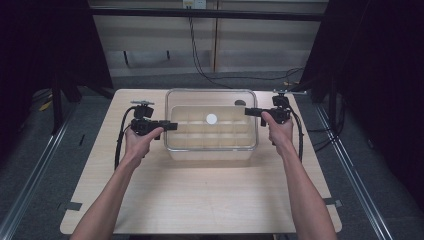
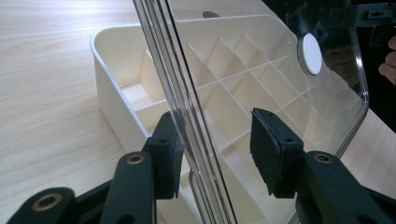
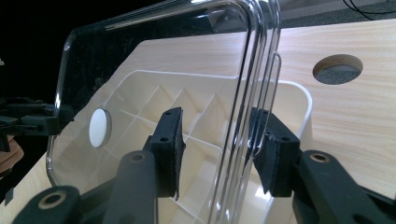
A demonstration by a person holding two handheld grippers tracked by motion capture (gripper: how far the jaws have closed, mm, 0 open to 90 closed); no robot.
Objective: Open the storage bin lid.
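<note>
My left gripper (image 2: 215, 149) and right gripper (image 3: 219, 149) each straddle a short end of the clear rectangular plastic lid (image 1: 211, 105) (long axis between them); pads not clamped, one side gapped.

Seen from above, a clear lid (image 1: 211, 120) with a white round knob (image 1: 211, 118) sat over a cream divided box (image 1: 210, 150) on the wooden worktop (image 1: 200, 200). The left tongs (image 1: 170, 126) met the lid's left edge, the right tongs (image 1: 248, 112) its right edge.
</note>
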